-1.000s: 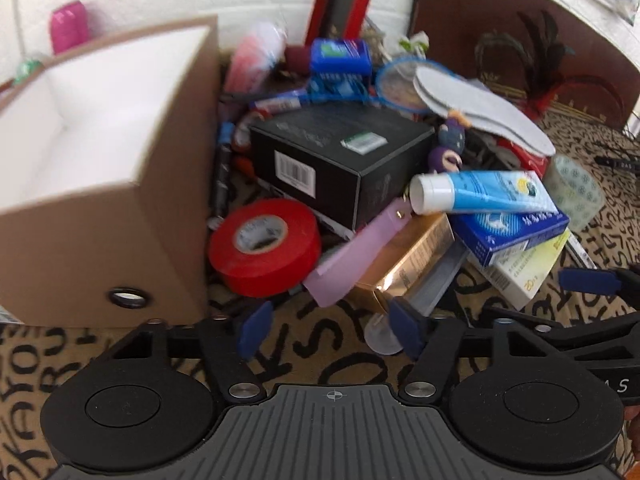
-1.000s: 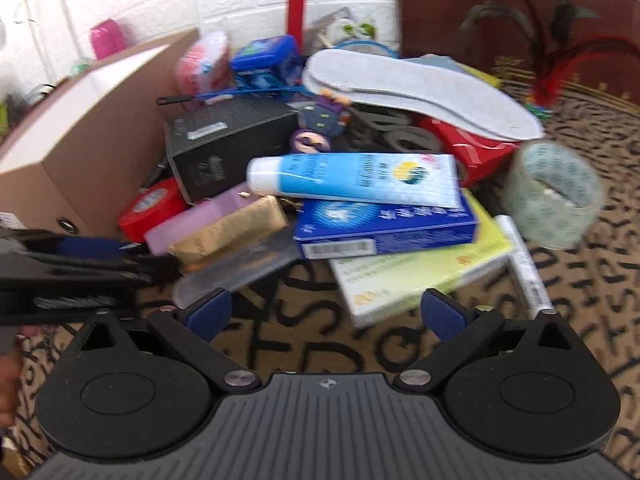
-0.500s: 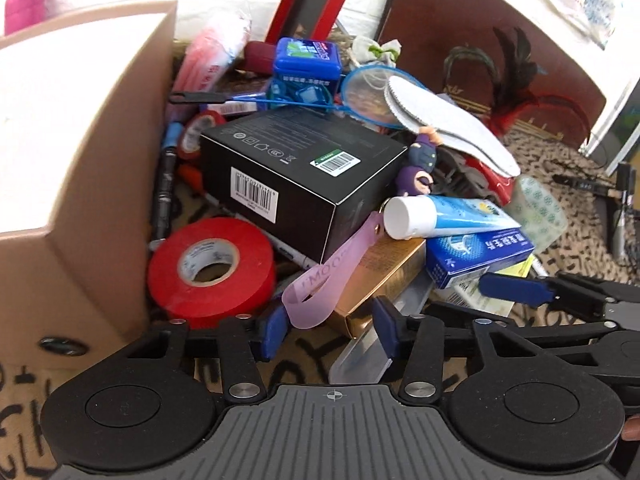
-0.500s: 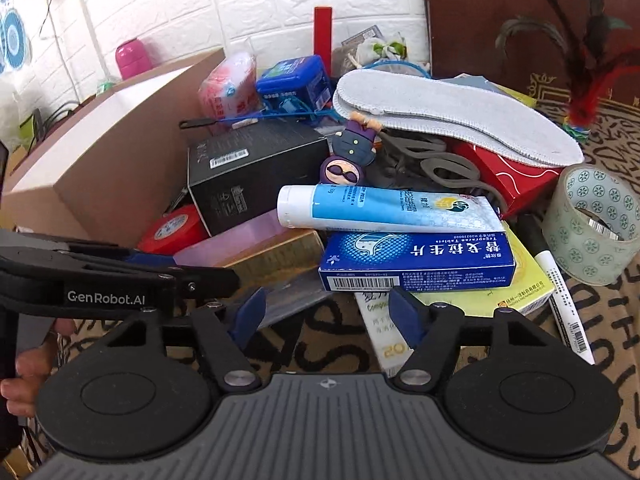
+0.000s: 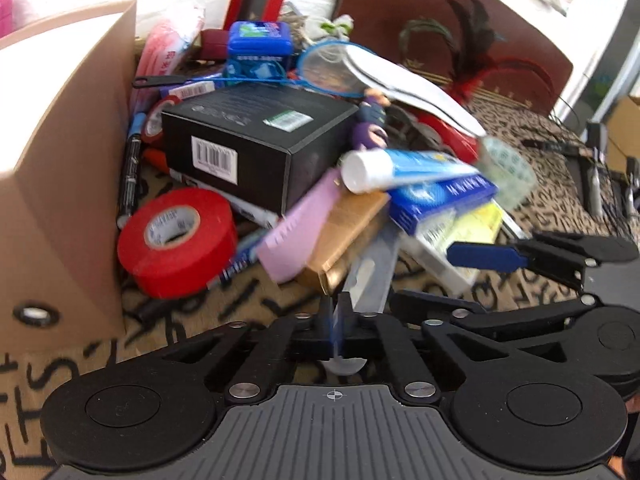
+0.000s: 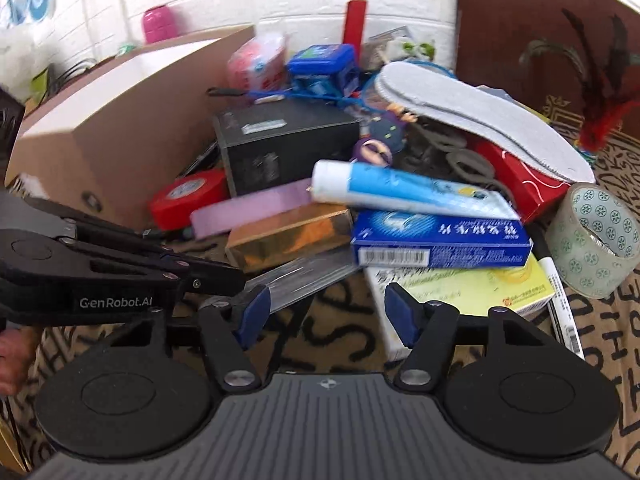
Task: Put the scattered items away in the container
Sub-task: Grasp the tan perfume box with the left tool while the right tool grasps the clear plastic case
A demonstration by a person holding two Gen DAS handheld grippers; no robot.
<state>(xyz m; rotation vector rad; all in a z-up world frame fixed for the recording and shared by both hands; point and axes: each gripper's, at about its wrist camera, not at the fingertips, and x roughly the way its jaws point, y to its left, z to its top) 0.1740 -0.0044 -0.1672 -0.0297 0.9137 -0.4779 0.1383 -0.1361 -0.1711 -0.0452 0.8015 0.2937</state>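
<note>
A pile of items lies right of the brown cardboard box [image 5: 72,168] [image 6: 120,136]. My left gripper [image 5: 340,320] is shut on the near end of a clear flat plastic piece [image 5: 372,276] [image 6: 304,276] that sticks out from under the gold box [image 5: 348,236] [image 6: 288,236]. My right gripper [image 6: 324,312] is open and empty, just in front of the yellow-green box [image 6: 472,288]; it also shows in the left wrist view [image 5: 484,256]. A toothpaste tube [image 6: 400,192] lies on a blue box [image 6: 440,236].
Red tape roll [image 5: 180,240], black box [image 5: 256,140], pink strip [image 5: 300,224], white insoles [image 6: 472,116], patterned clear tape roll [image 6: 596,240], marker [image 6: 560,304], blue case [image 5: 260,44] and red carton [image 6: 520,176] crowd the leopard-print surface [image 6: 320,344].
My left gripper has moved forward and closed on the clear plastic piece. My right gripper has narrowed a little and stays open near the yellow-green box.
</note>
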